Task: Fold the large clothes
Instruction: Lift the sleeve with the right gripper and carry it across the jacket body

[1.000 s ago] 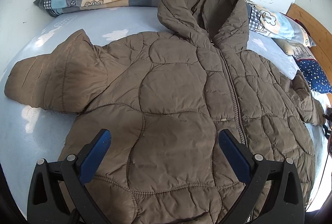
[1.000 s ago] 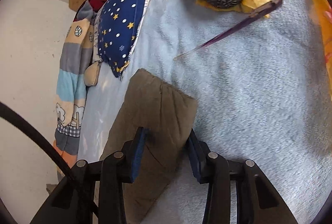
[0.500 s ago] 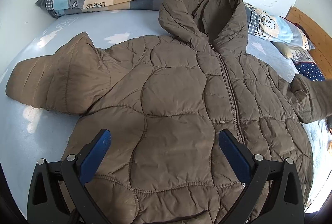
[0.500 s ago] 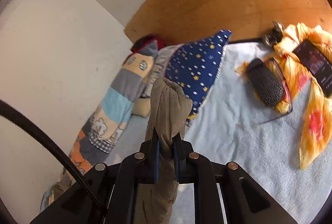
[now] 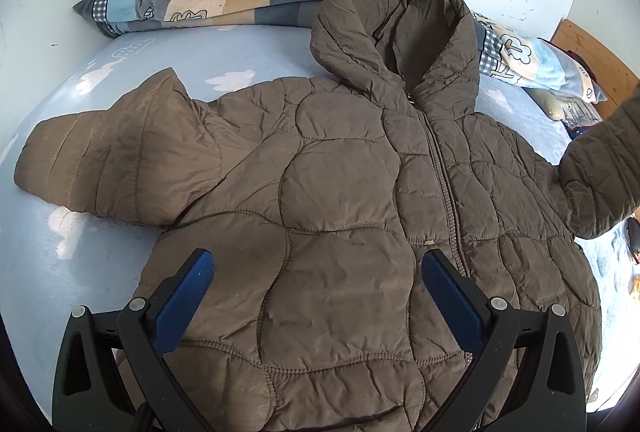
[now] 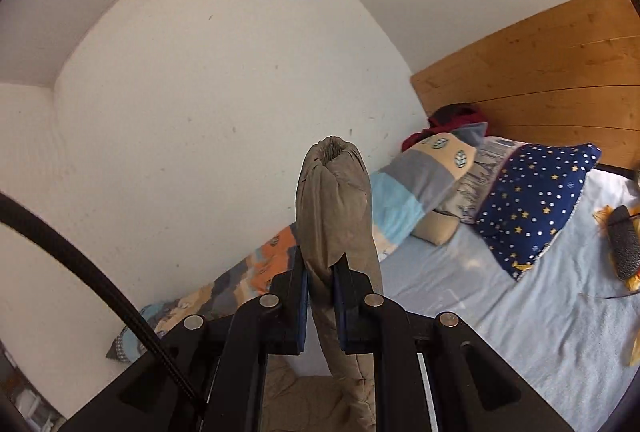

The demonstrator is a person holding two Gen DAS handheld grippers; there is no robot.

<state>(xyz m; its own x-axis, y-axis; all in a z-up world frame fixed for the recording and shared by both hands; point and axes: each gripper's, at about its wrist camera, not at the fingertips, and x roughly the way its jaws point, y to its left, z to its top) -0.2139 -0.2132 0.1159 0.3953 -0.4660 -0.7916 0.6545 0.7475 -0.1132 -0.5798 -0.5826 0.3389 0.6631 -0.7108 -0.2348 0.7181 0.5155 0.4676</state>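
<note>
A brown quilted hooded jacket lies front up and zipped on the light blue bed, hood toward the wall. Its left sleeve lies spread out flat. My left gripper is open and empty, hovering over the jacket's lower front. My right gripper is shut on the cuff end of the jacket's right sleeve and holds it raised upright above the bed. That lifted sleeve shows at the right edge of the left wrist view.
A patchwork bolster lies along the wall behind the hood. A navy star pillow and other pillows sit by the wooden headboard. A dark case on yellow cloth lies at the right.
My right gripper shut on the sleeve cuff and lifted it up off the bed, swinging it higher. The left gripper stayed open, drifting back slightly from the jacket.
</note>
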